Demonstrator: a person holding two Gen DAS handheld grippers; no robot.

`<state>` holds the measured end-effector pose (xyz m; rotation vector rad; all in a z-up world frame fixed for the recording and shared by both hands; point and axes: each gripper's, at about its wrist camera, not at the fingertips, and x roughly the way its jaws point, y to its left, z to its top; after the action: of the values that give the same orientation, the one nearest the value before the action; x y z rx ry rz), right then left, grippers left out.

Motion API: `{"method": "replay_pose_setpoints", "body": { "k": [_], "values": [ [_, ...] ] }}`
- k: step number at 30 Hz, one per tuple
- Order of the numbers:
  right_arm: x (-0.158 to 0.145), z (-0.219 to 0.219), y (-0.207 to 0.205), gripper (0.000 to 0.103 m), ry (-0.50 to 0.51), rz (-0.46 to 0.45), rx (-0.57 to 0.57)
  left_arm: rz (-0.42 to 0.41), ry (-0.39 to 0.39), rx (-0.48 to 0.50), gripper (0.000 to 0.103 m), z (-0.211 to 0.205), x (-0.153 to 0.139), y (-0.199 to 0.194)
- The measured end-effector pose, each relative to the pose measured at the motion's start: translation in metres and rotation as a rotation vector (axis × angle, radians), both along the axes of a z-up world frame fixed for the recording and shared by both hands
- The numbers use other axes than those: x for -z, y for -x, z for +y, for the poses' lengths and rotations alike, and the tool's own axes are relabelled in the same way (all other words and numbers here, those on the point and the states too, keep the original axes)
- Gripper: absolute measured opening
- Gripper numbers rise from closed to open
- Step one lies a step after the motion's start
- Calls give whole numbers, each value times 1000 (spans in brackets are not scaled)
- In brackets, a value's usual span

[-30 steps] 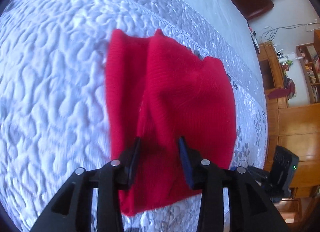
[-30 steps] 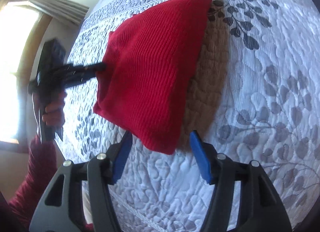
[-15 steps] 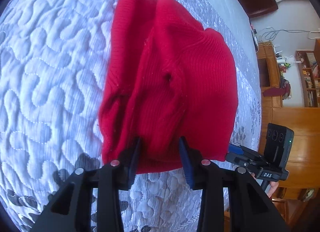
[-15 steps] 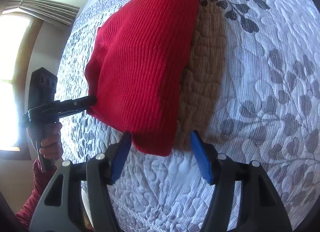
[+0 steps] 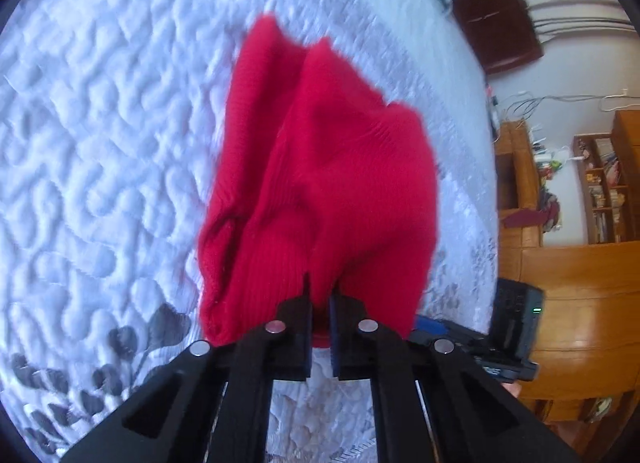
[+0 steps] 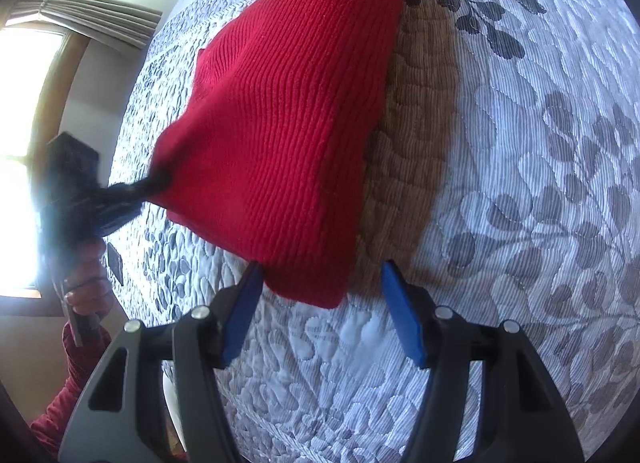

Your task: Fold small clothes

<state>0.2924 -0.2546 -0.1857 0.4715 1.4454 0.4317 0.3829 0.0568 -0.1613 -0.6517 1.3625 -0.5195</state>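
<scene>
A red knit garment [image 5: 328, 191] lies on a white quilted bedspread [image 5: 100, 143]. My left gripper [image 5: 320, 303] is shut on the garment's near edge and lifts it a little, so the cloth bunches. In the right wrist view the garment [image 6: 288, 123] shows as a ribbed red shape, pinched at its left corner by my left gripper [image 6: 154, 185]. My right gripper [image 6: 320, 295] is open, its blue pads either side of the garment's near corner, holding nothing. It also shows at the lower right of the left wrist view [image 5: 432, 329].
The bedspread [image 6: 520, 183] has grey leaf patterns. A dark wooden headboard [image 5: 492, 11] is at the far end. Wooden shelves and cabinets [image 5: 592, 191] stand to the right. A bright window with curtains [image 6: 48, 43] is on the left.
My left gripper has closed on the garment's near edge and pulled it up; it was open around it before. My right gripper stays open and has come slightly closer to the near corner.
</scene>
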Motion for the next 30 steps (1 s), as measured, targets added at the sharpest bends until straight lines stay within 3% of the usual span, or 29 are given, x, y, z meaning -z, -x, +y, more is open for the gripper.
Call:
{"method": "replay_pose_setpoints", "body": {
  "k": [2, 4, 9, 12, 15, 18, 20, 26, 30],
  "values": [
    [-2, 2, 2, 62, -6, -9, -11, -69, 11, -30, 5, 19, -21, 5],
    [-4, 5, 3, 63, -8, -14, -21, -75, -6, -29, 5, 31, -25, 4],
    [3, 4, -2, 67, -82, 13, 31, 48, -112, 32, 6, 25, 28, -3],
    [12, 6, -6, 71, -107, 51, 37, 96, -76, 13, 6, 26, 54, -5],
    [21, 10, -12, 71, -108, 75, 32, 88, -63, 9, 7, 31, 54, -4],
    [27, 20, -19, 56, -108, 86, 1, 81, -76, 23, 7, 41, 50, -3],
    [29, 26, -21, 17, -104, 88, -20, 81, -80, 28, 7, 39, 44, 2],
    [7, 21, -11, 13, -16, 27, -58, 47, -160, 101, 7, 27, 32, 13],
    [32, 23, -12, 14, 74, 87, -62, 36, -240, 137, 7, 13, 41, 15]
  ]
}}
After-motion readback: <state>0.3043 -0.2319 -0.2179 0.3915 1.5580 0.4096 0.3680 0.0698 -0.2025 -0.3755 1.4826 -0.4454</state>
